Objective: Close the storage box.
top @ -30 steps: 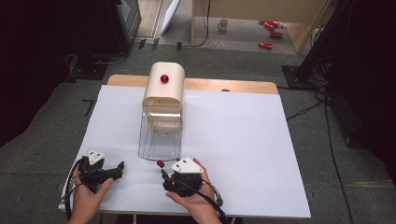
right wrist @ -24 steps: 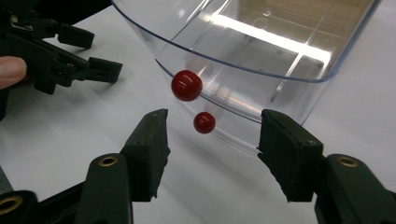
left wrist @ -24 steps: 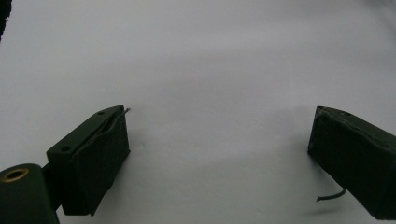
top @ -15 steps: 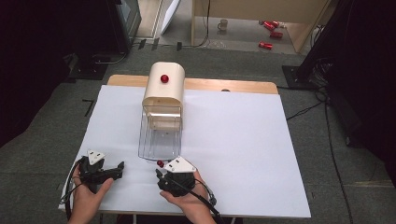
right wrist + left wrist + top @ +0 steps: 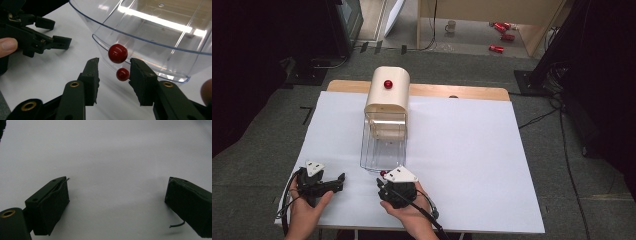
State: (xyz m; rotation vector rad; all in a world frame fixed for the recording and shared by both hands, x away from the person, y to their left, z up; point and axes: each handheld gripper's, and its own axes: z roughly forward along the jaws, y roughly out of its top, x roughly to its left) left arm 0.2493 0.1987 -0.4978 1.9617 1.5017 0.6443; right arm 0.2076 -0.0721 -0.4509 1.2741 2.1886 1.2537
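Note:
A cream box (image 5: 387, 97) with a red knob (image 5: 388, 84) on top stands on the white table (image 5: 472, 150). Its clear plastic cover (image 5: 383, 145) reaches toward me. A small red knob (image 5: 117, 53) sits on the cover's near rim (image 5: 383, 173), with its reflection just below. My right gripper (image 5: 113, 67) is open, one jaw on each side of this knob without touching it (image 5: 387, 181). My left gripper (image 5: 339, 181) rests near the table's front left, open, with nothing but bare white table between its jaws (image 5: 117, 202).
The table's wooden edge (image 5: 452, 91) shows behind the box. Beyond it, on the floor, lie red cans (image 5: 499, 36), a mug (image 5: 451, 25) and cables. Dark equipment stands at both sides. White table surface spreads to the right of the box.
My right gripper has shifted left, bringing its open jaws around the small red knob on the clear cover. The left gripper has stayed put.

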